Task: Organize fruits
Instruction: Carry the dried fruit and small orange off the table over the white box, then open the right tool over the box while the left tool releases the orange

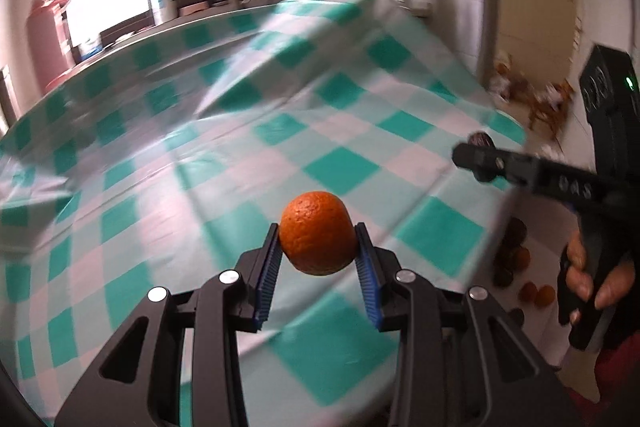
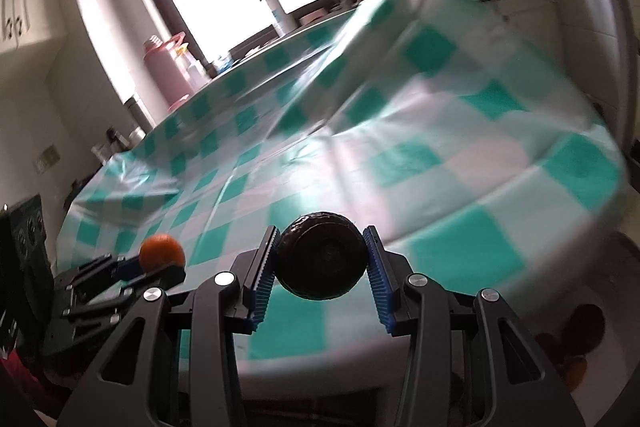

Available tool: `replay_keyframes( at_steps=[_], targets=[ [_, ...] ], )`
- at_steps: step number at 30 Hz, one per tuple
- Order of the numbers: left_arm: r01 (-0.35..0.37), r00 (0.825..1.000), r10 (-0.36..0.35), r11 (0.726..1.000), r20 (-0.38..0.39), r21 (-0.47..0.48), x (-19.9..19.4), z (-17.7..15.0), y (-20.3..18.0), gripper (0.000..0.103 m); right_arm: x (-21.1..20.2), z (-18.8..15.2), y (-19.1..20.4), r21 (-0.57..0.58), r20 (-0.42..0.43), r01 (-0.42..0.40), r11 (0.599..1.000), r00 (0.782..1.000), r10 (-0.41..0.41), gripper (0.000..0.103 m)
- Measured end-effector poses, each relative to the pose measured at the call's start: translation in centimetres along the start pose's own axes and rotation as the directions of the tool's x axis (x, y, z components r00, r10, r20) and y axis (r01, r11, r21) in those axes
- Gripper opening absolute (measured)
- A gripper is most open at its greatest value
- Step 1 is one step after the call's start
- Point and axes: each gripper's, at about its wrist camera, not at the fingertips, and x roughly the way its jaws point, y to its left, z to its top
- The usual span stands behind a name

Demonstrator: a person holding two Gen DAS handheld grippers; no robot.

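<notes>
While the left gripper (image 1: 318, 259) is clamping a firm, dimpled orange (image 1: 317, 231) at its widest girth, the right gripper (image 2: 322, 267) is likewise squeezing a dark, rounder, likely slicker fruit (image 2: 322, 255).

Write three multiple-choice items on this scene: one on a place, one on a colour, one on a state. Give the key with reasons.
1. Where is the orange?
A. Lying on the tablecloth
B. Between the pads of the left hand-held gripper
C. On the windowsill

2. What colours is the tablecloth?
A. Teal and white checks
B. Red and white stripes
C. Plain yellow

3. What is the state of the right hand-held gripper?
A. Open and empty
B. Shut on nothing
C. Shut on a dark round fruit

Key:
1 B: the blue pads press on both sides of the orange, which is clear of the cloth.
2 A: teal and white squares cover the whole table.
3 C: both pads touch the dark fruit's sides in the right wrist view.
</notes>
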Motion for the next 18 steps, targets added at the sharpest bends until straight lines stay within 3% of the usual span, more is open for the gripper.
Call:
replay_keyframes(
  at_steps=[10,15,18],
  targets=[
    [0.126,0.992,-0.120,0.976,-0.048,0.175,1.7,0.8,-8.2,0.036,-4.6,-1.4,-7.4,0.128,0.057,0.137,0.982,0.988,-0.145,0.043],
    [0.197,0.980,-0.186,0.940,-0.065,0.280,2.1,0.8,-13.0,0.036,-6.9,-2.8,-11.3,0.200,0.044,0.231,0.952,0.969,-0.244,0.043],
    [0.245,0.970,-0.225,0.912,-0.096,0.330,2.7,0.3,-15.5,0.036,-7.5,-4.1,-13.8,0.256,-0.013,0.298,0.919,0.952,-0.305,0.043]
  ],
)
